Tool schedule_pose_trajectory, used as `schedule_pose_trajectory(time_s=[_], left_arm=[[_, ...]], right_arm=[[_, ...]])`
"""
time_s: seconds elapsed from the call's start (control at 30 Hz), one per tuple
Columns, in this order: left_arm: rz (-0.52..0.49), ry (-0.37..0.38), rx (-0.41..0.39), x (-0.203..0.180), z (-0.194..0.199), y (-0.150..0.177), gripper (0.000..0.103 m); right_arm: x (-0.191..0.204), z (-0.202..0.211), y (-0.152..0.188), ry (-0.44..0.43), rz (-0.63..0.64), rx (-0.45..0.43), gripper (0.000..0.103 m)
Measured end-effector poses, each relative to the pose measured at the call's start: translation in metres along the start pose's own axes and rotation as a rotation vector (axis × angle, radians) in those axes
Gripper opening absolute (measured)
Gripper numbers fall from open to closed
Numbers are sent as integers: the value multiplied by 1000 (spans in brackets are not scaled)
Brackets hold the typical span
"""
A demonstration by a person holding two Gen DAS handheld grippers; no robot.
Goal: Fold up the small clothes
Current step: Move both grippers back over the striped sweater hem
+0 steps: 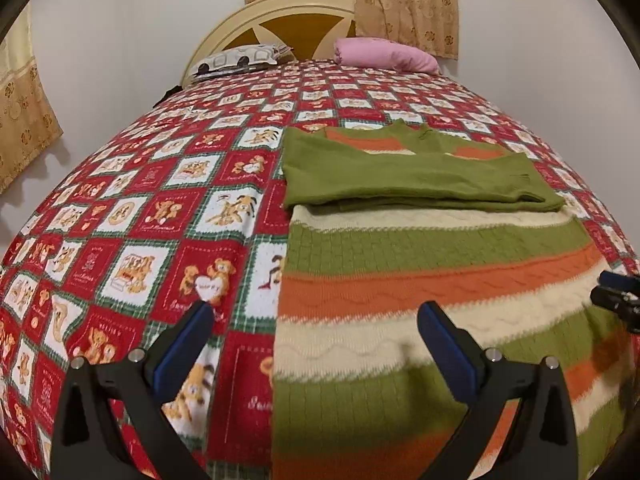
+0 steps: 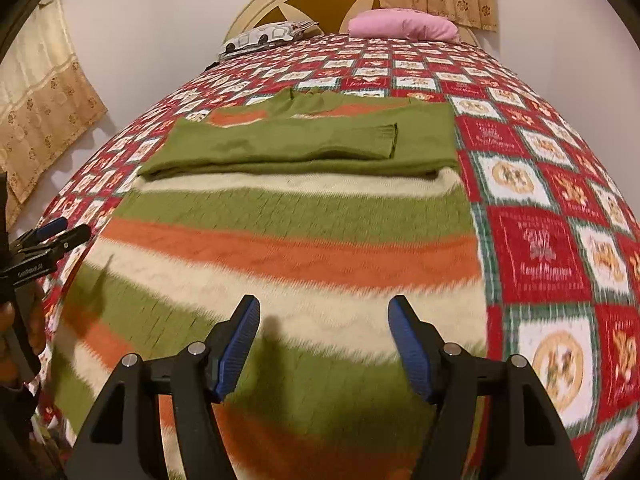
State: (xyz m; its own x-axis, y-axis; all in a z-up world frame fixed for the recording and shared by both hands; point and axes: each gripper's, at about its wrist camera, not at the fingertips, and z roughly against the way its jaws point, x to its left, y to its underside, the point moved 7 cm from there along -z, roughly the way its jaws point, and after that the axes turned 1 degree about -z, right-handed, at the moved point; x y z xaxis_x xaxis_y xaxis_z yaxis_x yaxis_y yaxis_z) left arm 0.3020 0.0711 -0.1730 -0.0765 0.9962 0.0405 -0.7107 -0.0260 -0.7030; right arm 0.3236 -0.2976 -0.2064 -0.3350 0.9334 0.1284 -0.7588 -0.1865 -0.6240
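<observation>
A knit sweater (image 1: 432,280) striped in green, orange and cream lies flat on the bed, filling the middle of the right wrist view (image 2: 288,248). Both green sleeves (image 2: 304,144) are folded across its chest. My left gripper (image 1: 316,320) hovers open over the sweater's left edge, one finger above the bedspread and one above the knit. Over the lower body of the sweater my right gripper (image 2: 324,316) is open too, with nothing between its blue pads. Each gripper shows in the other's view at the frame edge: the right gripper (image 1: 618,296) and the left gripper (image 2: 44,244).
The bed wears a red patchwork bedspread (image 1: 140,216) with teddy-bear squares. At the headboard (image 1: 280,20) lie a patterned pillow (image 1: 240,60) and a pink pillow (image 1: 384,54). Beige curtains (image 1: 404,4) hang behind and at the left wall.
</observation>
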Motion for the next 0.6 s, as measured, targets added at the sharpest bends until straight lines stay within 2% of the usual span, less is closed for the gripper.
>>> schedule_pose_trajectory(time_s=[0.3, 0.6], left_arm=[[-30, 22, -3, -5, 26, 26, 103], [-53, 33, 19, -3, 44, 60, 103]], right_arm=[[21, 20, 39, -18, 30, 9, 70], [24, 37, 60, -20, 37, 8, 70]])
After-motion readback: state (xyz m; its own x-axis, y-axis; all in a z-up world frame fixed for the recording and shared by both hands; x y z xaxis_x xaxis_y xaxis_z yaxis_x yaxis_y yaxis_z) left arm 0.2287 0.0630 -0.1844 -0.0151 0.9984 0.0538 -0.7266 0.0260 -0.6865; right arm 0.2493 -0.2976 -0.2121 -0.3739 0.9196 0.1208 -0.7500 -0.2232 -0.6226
